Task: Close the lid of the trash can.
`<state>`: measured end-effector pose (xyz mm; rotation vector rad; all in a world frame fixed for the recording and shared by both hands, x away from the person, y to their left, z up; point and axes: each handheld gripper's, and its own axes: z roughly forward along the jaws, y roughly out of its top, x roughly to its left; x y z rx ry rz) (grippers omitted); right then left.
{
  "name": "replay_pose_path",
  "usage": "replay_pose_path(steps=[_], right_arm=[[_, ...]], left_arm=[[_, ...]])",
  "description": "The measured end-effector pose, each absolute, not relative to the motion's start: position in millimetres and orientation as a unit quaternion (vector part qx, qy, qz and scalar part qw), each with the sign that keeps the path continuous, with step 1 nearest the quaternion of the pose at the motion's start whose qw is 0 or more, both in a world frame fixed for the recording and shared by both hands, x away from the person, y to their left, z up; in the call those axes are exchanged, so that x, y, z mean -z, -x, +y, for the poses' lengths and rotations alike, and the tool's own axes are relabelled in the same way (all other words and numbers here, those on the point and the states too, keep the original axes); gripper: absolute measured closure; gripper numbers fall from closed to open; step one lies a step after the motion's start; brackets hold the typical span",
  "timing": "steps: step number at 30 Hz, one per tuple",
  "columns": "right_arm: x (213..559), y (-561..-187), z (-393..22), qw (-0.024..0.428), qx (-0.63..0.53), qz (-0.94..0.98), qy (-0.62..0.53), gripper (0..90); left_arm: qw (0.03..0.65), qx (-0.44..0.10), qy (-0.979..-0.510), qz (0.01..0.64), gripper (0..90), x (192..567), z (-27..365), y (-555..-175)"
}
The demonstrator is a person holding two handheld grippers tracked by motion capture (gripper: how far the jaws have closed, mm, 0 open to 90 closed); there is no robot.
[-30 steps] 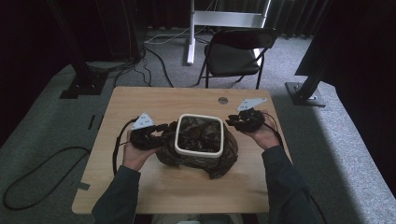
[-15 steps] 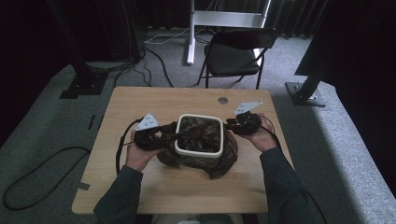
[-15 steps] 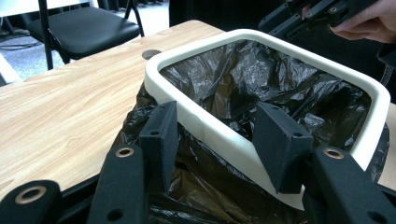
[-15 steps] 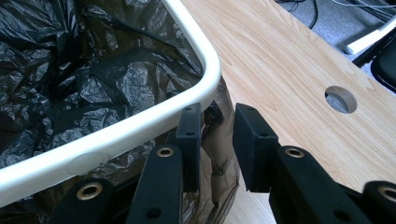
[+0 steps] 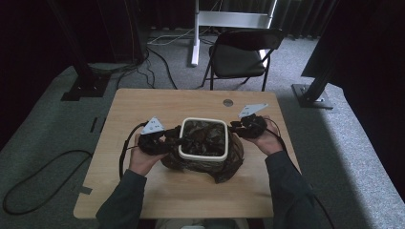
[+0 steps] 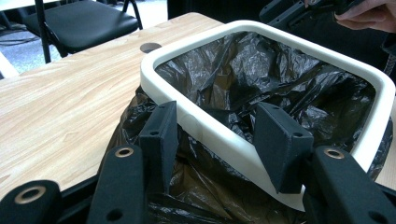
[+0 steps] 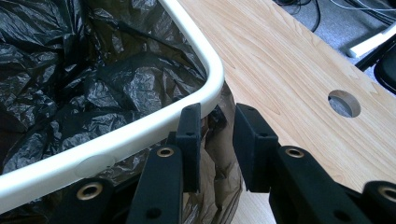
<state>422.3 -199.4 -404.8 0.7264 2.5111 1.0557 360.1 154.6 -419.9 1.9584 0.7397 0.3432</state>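
You work at a pale wooden desk point(image 5: 143, 109) that stands on grey carpet point(image 5: 43, 129), with dark curtains around the room. A black folding chair point(image 5: 241, 55) stands beyond the far edge, a white frame base point(image 5: 229, 19) behind it, and black cables point(image 5: 33, 191) trail over the floor to your left. A round cable hole point(image 5: 228, 102) sits near the desk's far edge.

The white bin point(image 5: 203, 155) stands in the middle of the desk, lined with a black bag point(image 5: 203, 136) that spills over the rim and bunches around its foot point(image 6: 205, 191).

Your left tongs point(image 5: 174, 138) meet the bin's left rim. In the left gripper view the jaws stand wide open astride the white rim point(image 6: 224, 140), one outside on the bag, one inside, and neither pad presses on it. Your right tongs point(image 5: 235, 127) sit at the bin's right far corner. In the right gripper view they stand partly open just outside the rim point(image 7: 205, 98), with a fold of bag film between the jaws point(image 7: 215, 140); I cannot tell whether the pads pinch it.

Bare desk lies open to your left, on the near side and toward the far edge. On your right the desk edge is close to your hand.
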Motion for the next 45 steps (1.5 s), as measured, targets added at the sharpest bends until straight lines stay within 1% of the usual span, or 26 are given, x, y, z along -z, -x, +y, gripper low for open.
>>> replay_pose_path(steps=[6,12,21,27,29,45], right_arm=[[405,-422,-200,0.163,-0.367,0.880,-0.255,70.3],[402,-421,-206,0.174,-0.370,0.874,-0.262,65.2],[409,-419,-219,0.181,-0.369,0.868,-0.278,58.0],[411,-417,-223,0.182,-0.370,0.867,-0.281,57.1],[411,-416,-226,0.183,-0.371,0.865,-0.283,55.2],[419,-409,-234,0.182,-0.372,0.864,-0.288,52.9]], left_arm=[[0.487,-0.143,-0.806,0.305,50.3,420,156,-360],[0.501,-0.154,-0.794,0.310,50.3,413,166,-358],[0.499,-0.161,-0.788,0.322,50.3,412,180,-358],[0.499,-0.164,-0.785,0.327,50.3,412,185,-358],[0.497,-0.164,-0.786,0.328,50.3,412,186,-358],[0.491,-0.169,-0.782,0.345,49.7,416,202,-358]])
